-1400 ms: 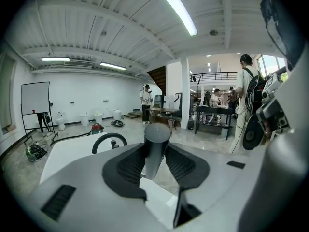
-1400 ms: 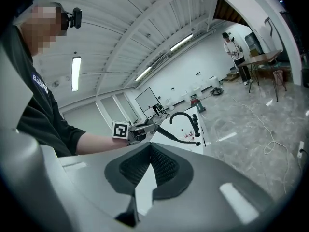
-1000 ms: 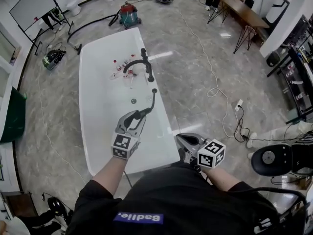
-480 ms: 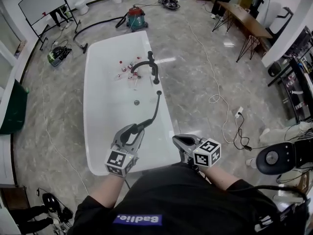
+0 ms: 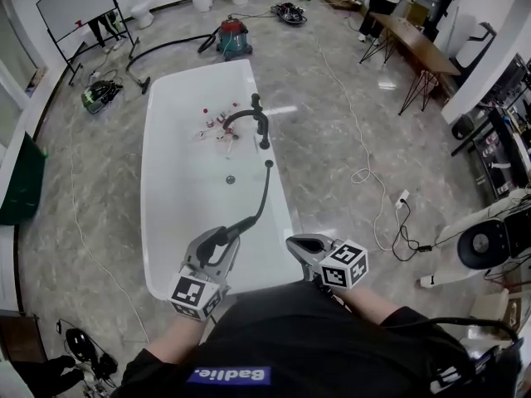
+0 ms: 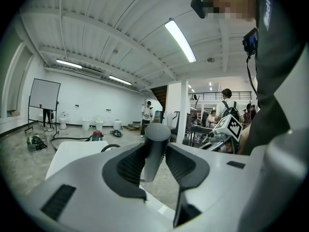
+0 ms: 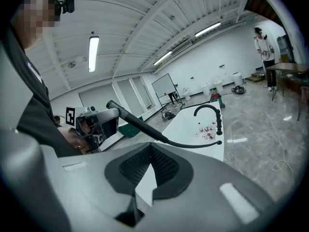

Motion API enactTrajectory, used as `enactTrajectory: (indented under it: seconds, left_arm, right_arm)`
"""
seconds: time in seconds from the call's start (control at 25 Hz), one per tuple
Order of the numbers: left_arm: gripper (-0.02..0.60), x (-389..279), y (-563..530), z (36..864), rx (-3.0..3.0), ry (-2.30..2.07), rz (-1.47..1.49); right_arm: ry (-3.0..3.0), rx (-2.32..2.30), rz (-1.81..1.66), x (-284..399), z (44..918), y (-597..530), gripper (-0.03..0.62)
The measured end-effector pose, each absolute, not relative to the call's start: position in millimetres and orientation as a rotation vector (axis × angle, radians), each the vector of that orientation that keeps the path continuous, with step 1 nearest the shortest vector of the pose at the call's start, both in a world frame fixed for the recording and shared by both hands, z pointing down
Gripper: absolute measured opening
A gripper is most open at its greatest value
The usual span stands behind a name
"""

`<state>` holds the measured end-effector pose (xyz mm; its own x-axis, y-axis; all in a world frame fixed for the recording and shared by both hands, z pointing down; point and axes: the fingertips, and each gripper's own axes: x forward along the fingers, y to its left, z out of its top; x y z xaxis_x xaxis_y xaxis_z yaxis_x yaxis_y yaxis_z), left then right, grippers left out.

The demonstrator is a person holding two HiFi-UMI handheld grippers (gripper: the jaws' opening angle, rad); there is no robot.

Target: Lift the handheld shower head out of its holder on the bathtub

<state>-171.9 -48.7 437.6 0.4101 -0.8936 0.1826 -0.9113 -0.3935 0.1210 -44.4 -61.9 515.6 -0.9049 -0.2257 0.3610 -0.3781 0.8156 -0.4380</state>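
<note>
The black handheld shower head [image 5: 236,226] is out over the near end of the white bathtub [image 5: 166,181], with my left gripper [image 5: 222,235] shut on its handle. Its black hose [image 5: 264,191] curves back to the fitting [image 5: 268,164] on the tub's right rim, just this side of the black faucet [image 5: 259,123]. In the left gripper view the handle [image 6: 157,132] stands between the left gripper's [image 6: 155,149] pads. My right gripper [image 5: 303,245] hovers beside the tub's near right corner, shut and empty; the right gripper view shows its own tips [image 7: 150,149] touching and the shower head [image 7: 140,124] ahead.
Small bottles [image 5: 217,123] lie in the tub near the faucet, and the drain [image 5: 230,178] is mid-tub. A vacuum cleaner [image 5: 235,38] and its hose sit beyond the tub. Cables [image 5: 365,172] trail on the floor to the right. A table [image 5: 415,27] stands at the back right.
My left gripper has drawn back toward me and upward with the shower head, so the hose stretches further from the tub rim. The right gripper shifted slightly.
</note>
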Motion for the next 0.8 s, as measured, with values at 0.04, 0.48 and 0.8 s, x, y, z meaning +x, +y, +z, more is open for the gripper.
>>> enactTrajectory:
  seconds: [0.04, 0.48, 0.8]
  left_arm:
    - [0.133, -170, -47, 433, 2.478, -1.592, 0.128]
    - [0.133, -148, -28, 387, 2.552, -1.543, 0.062]
    - [0.133, -137, -24, 393, 2.520, -1.518, 0.058]
  right_arm:
    - [-2.710, 0.462, 0.736, -45, 514, -63, 0.002]
    - [-2.752, 0.476, 0.698, -49, 494, -67, 0.002]
    - [-2.853, 0.443, 0.644, -50, 476, -63, 0.002]
